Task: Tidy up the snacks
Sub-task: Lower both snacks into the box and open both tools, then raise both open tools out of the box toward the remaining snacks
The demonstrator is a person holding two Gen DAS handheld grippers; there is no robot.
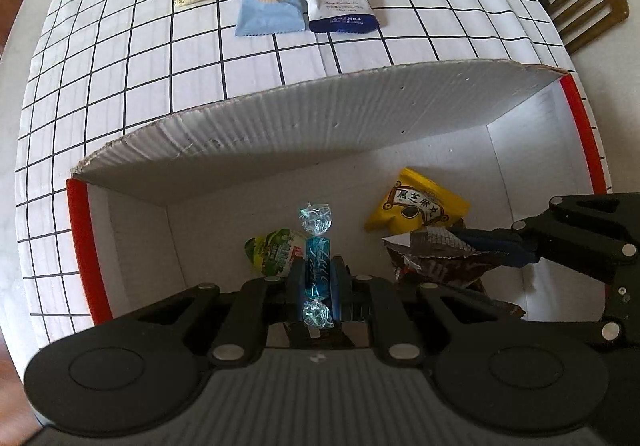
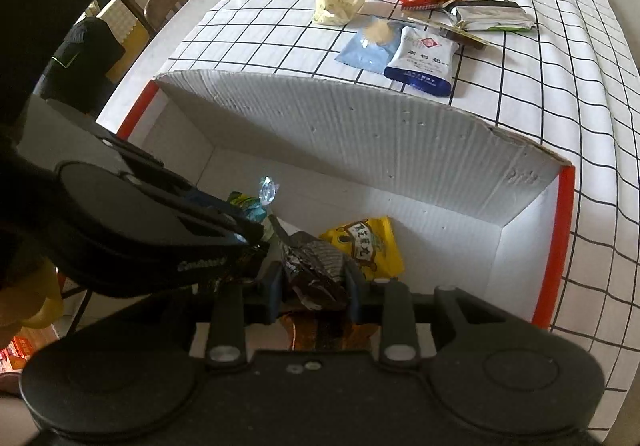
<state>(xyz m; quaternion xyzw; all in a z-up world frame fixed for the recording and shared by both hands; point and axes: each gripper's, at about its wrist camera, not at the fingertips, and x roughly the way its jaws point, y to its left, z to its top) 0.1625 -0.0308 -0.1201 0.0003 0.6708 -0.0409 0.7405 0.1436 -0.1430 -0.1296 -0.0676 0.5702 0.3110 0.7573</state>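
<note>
Both grippers hang inside the cardboard box (image 1: 280, 126): left gripper (image 1: 316, 278) clamps a blue twist-wrapped candy (image 1: 316, 262), right gripper (image 2: 314, 282) a brown wrapper (image 2: 316, 270). Yellow packet (image 1: 416, 206) and green packet (image 1: 276, 254) are boxed; several packets wait on the worktop (image 1: 160, 66) at 12 o'clock.

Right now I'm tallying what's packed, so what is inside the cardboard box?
Inside the cardboard box: a yellow packet and a green packet on the floor. The left gripper holds a blue candy, the right gripper a brown wrapper. The grippers hide what's below.
</note>
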